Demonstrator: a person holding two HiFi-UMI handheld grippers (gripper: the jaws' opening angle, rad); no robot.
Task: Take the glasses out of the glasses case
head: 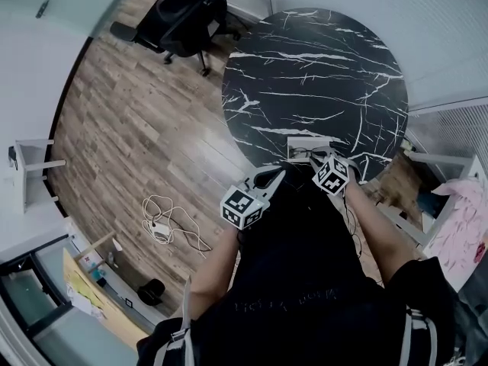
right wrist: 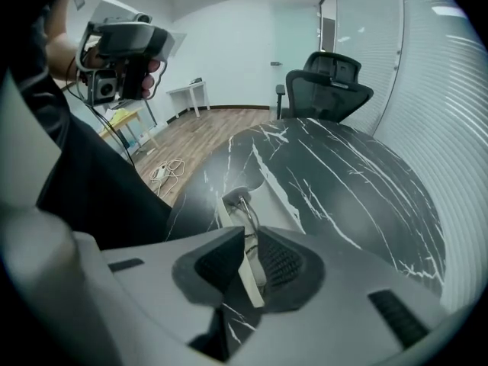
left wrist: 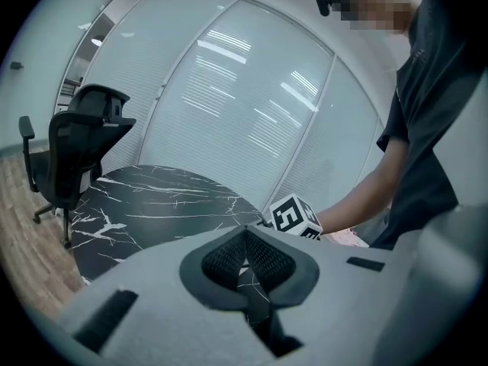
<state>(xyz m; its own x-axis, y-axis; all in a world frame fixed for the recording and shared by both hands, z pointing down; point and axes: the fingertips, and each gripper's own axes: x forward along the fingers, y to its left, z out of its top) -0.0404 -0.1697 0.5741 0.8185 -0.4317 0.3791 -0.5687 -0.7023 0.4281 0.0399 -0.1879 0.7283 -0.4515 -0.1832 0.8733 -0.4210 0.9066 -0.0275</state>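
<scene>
Right claw [right wrist: 250,242] pinches the glasses case [right wrist: 282,204] rim, glasses [right wrist: 244,208] just beyond; left claw [left wrist: 244,236] closed.

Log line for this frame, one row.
left gripper: shut, empty, off table | right gripper: shut on glasses case edge | glasses: inside case

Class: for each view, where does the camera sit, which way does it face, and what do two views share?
Head view: on the head, facing steeply down at table, glasses case, left gripper, right gripper; forearms show.
Left gripper view: on the left gripper, facing across the table to blinds; shut, empty jaws and a forearm show.
Right gripper view: on the right gripper, facing the chair; jaws clamp the case's wall.
Shared: all three show table and chair.
</scene>
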